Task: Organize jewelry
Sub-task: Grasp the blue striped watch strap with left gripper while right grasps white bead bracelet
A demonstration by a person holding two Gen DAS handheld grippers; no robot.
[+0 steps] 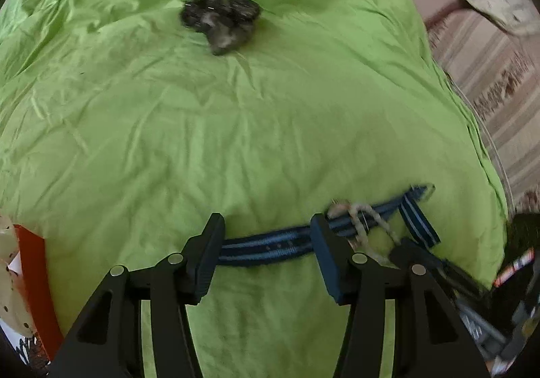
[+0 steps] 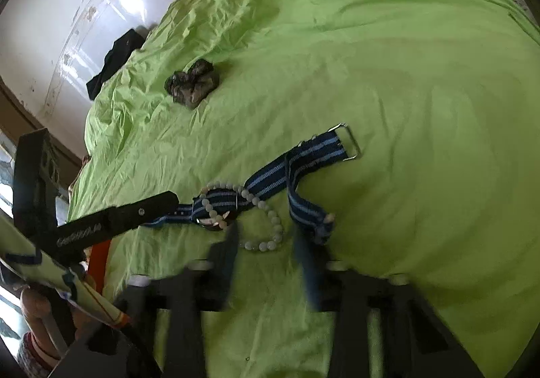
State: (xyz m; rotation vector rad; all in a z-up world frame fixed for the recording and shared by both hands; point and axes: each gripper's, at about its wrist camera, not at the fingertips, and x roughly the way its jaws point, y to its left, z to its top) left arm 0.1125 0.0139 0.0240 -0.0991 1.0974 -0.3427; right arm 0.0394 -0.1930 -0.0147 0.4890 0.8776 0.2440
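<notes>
Jaws apart on left gripper (image 1: pixel 266 236) and right gripper (image 2: pixel 266 243) — navy-blue striped strap (image 2: pixel 270 180), white bead bracelet (image 2: pixel 270 219) looped across it.

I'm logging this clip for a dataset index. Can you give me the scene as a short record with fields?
surface: wrinkled green sheet
strap: blue striped strap, metal buckle end away from the grippers
bracelet: white bead bracelet, lying over the strap
other item: dark crumpled bundle, apart from the strap
left gripper: open, straddling the strap
right gripper: open, near the bracelet
</notes>
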